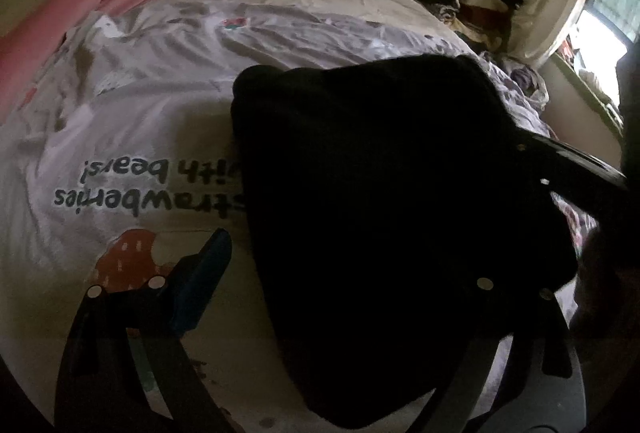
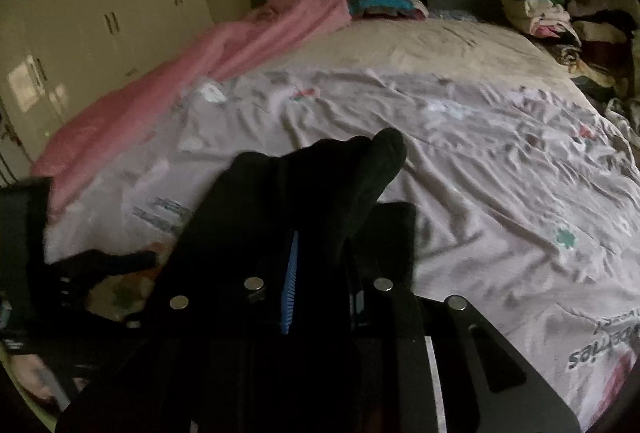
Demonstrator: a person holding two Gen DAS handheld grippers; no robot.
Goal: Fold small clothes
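My right hand-held gripper (image 2: 316,273) clenches a black garment (image 2: 320,169) (bunched over the bed (image 2: 460,45)); my left hand-held gripper (image 1: 340,273) gapes beside it.

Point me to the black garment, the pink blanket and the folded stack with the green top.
black garment (image 2: 320,185): right wrist view, bunched upper end.
pink blanket (image 2: 200,65): right wrist view, middle.
folded stack (image 2: 536,1): right wrist view, upper layers.

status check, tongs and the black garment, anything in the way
Right tongs shut on black garment, lifted over the bed. Left tongs open, garment hanging in front. Clothes piles at the far edge, nothing blocking.
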